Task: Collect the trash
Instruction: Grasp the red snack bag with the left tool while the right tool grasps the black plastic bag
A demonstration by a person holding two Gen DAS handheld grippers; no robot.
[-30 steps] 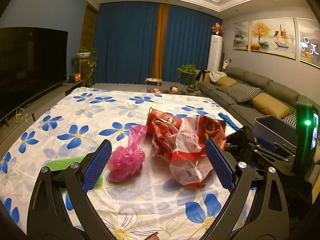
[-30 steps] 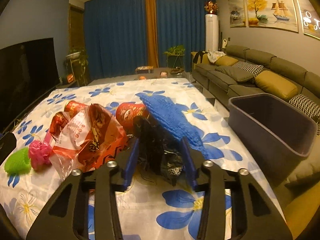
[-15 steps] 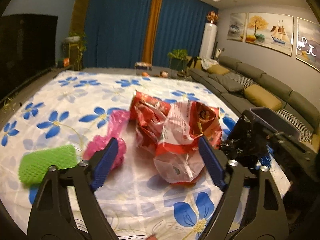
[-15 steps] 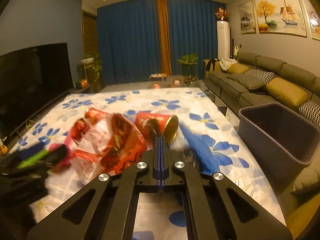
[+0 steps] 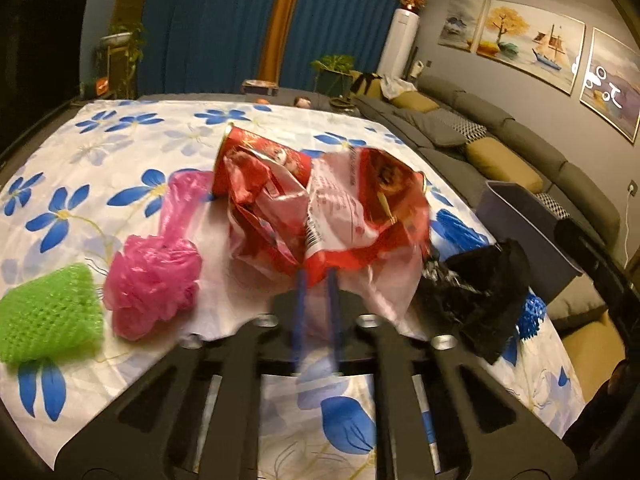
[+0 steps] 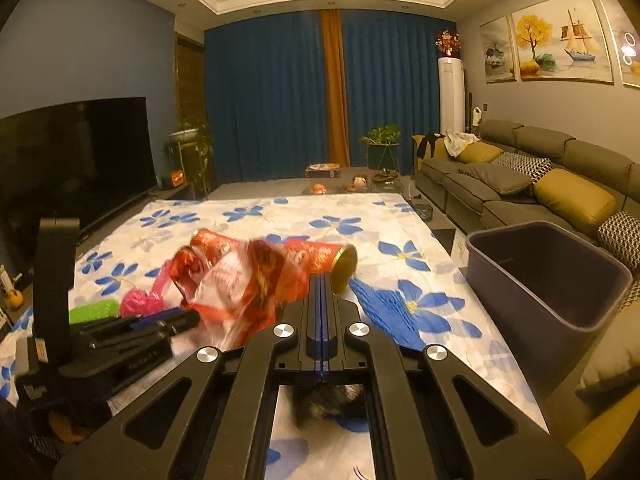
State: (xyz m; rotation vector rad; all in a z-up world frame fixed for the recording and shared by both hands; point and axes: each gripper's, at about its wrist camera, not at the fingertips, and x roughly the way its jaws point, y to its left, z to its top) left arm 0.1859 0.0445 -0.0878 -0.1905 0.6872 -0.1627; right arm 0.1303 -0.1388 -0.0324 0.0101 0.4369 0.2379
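Observation:
My left gripper point(image 5: 315, 276) is shut on the near edge of a red and white snack bag point(image 5: 352, 216), seen also in the right wrist view point(image 6: 240, 284). A red can point(image 5: 256, 164) lies behind it. My right gripper point(image 6: 321, 280) is shut on a black plastic bag point(image 5: 480, 292), which hangs to the right of the snack bag; a bit shows under my jaws point(image 6: 328, 404). A second red can point(image 6: 324, 264) lies ahead of it. A dark grey bin point(image 6: 548, 284) stands right of the table.
A pink mesh ball point(image 5: 152, 280) and a green sponge point(image 5: 48, 316) lie left on the flowered tablecloth point(image 5: 100, 160). A blue net point(image 6: 384, 312) lies near the bin. A sofa point(image 6: 520, 184) runs along the right, a TV point(image 6: 72, 152) on the left.
My left gripper moved in and shut on the snack bag's edge. My right gripper shut on the black bag and lifted it off the table, toward the right.

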